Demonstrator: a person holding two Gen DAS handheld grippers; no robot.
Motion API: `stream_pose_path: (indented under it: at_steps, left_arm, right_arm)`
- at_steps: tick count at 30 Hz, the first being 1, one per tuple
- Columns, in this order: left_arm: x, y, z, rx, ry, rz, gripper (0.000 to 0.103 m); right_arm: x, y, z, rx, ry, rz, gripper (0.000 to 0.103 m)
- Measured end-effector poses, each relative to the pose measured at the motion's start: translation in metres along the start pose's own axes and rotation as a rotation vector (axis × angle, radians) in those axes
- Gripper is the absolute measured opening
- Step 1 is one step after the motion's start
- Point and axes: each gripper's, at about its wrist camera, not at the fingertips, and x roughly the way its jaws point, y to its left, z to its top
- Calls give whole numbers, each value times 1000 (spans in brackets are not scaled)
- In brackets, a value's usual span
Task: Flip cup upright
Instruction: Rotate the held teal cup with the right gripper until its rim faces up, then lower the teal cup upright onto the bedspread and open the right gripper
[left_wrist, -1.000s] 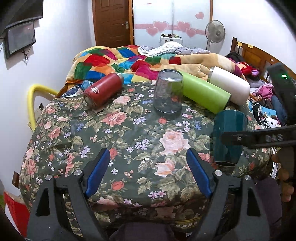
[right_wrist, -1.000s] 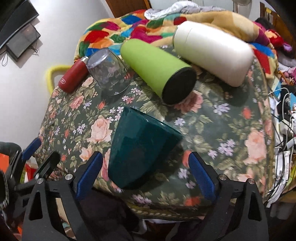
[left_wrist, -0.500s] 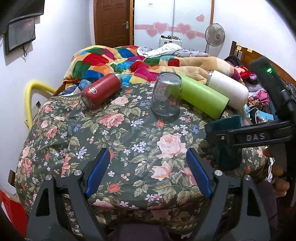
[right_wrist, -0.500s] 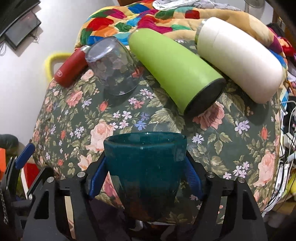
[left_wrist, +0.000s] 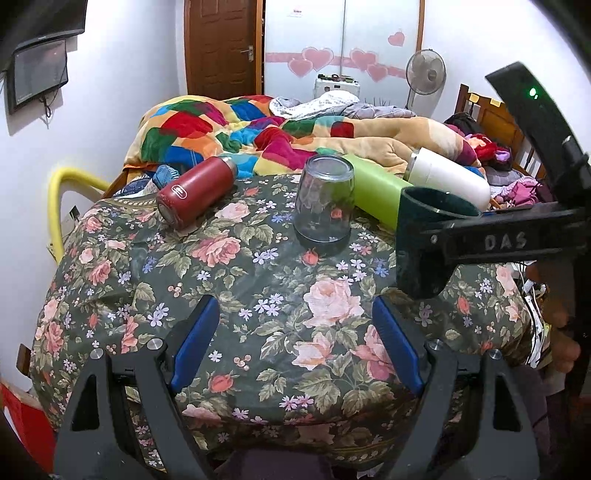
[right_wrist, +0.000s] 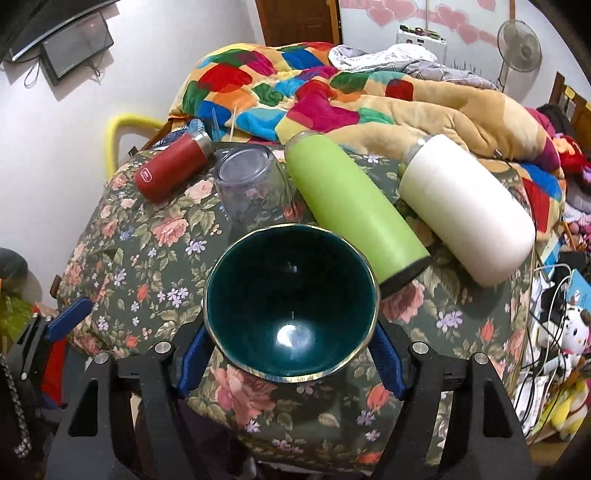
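Note:
My right gripper (right_wrist: 291, 350) is shut on a dark teal cup (right_wrist: 291, 299), held mouth up above the floral table's (right_wrist: 147, 236) front right part; I look down into its open mouth. The left wrist view shows the same cup (left_wrist: 424, 236) upright in the right gripper (left_wrist: 424, 240), its base just above the cloth. My left gripper (left_wrist: 295, 343) is open and empty over the front of the table (left_wrist: 229, 280). A clear glass (left_wrist: 324, 201) stands upside down at the table's middle back; it also shows in the right wrist view (right_wrist: 251, 184).
A red flask (left_wrist: 195, 192), a green flask (left_wrist: 376, 192) and a white flask (left_wrist: 447, 177) lie on their sides along the table's back. A colourful blanket (left_wrist: 258, 133) is heaped behind them. Cables and toys (right_wrist: 561, 325) lie off the right edge.
The right gripper closed on the teal cup, lifted it and turned it from mouth down to mouth up. The left gripper has stayed open at the front.

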Motion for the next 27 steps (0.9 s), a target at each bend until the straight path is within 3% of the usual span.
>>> stream_pose_path:
  at_steps: [14, 19, 27]
  left_arm:
    - [2, -2, -2, -1, 16, 0, 86]
    - [-5, 0, -1, -13, 14, -2, 86]
    - [-48, -6, 15, -17, -73, -15, 86]
  right_arm:
    - [12, 10, -15, -65, 35, -42, 73]
    - [7, 9, -14, -52, 43, -16, 74]
    - [-50, 3, -27, -29, -51, 29, 74]
